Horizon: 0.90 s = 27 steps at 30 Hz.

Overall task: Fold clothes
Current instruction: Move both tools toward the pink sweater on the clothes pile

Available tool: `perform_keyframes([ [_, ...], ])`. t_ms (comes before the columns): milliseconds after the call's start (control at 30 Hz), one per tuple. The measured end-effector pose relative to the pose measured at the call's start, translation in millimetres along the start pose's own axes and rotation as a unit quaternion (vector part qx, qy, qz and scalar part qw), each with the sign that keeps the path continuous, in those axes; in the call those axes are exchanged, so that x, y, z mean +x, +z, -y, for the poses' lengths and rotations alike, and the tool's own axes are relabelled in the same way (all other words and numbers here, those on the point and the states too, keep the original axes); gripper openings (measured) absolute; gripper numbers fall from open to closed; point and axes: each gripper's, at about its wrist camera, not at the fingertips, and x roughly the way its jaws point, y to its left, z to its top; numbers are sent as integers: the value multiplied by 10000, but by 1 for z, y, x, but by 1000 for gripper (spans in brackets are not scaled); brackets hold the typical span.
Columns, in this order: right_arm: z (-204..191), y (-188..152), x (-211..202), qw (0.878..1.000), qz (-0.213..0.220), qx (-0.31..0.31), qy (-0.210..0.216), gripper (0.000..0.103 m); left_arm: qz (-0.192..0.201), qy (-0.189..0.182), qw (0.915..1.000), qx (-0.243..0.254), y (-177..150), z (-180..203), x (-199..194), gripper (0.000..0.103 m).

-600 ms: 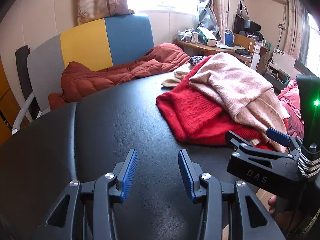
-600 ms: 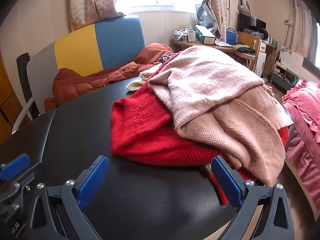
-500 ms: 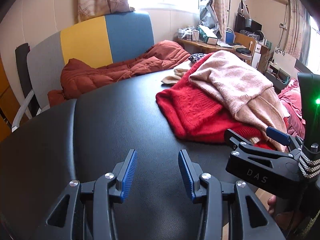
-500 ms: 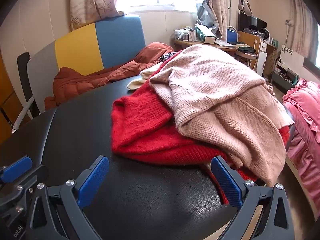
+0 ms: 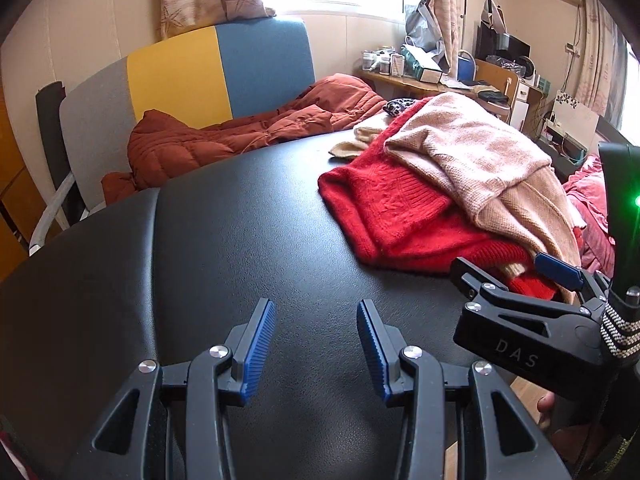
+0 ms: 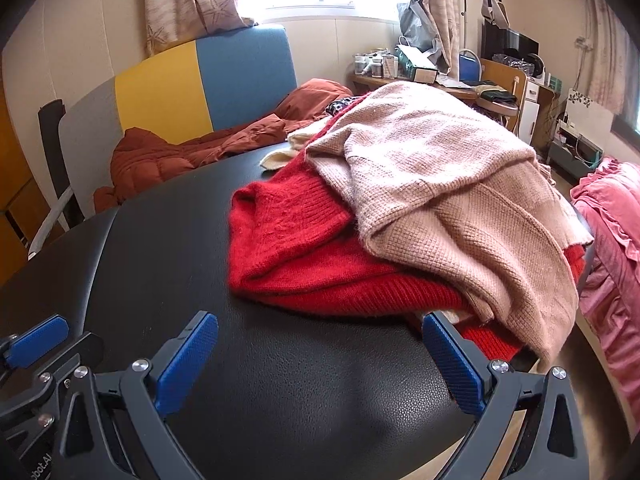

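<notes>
Both claws hang empty over a black table [image 5: 240,220]: left gripper [image 5: 316,344] half open, right gripper [image 6: 320,360] spread wide just before a red sweater [image 6: 288,248] under a pink sweater [image 6: 440,168].

The black table top [image 6: 300,400] looks like grained, slightly glossy leather; the red sweater [image 6: 288,248] is fuzzy knit, and the pink sweater [image 6: 460,184] a coarser waffle knit.

Hand-held tongs, left [image 5: 316,344] and right [image 6: 320,360].
Black linked frames, silver screws, ribbed blue pads [image 5: 256,348]; white "DAS" lettering, green indicator light [image 5: 636,201].
</notes>
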Motion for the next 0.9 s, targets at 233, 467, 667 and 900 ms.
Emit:
perform_keyframes([
  [233, 0, -5, 3, 10000, -50, -12, 42, 103, -15, 12, 10000, 0, -7, 1, 1, 43],
  [467, 0, -10, 9, 9999, -151, -18, 63, 103, -128, 19, 9999, -41, -10, -1, 8, 43],
  [667, -1, -11, 12, 9998, -185, -26, 97, 103, -189, 22, 9998, -35, -11, -2, 13, 43],
  [900, -1, -12, 15, 9996, -230, -20, 154, 103, -311, 37, 9995, 9, -17, -2, 22, 43],
])
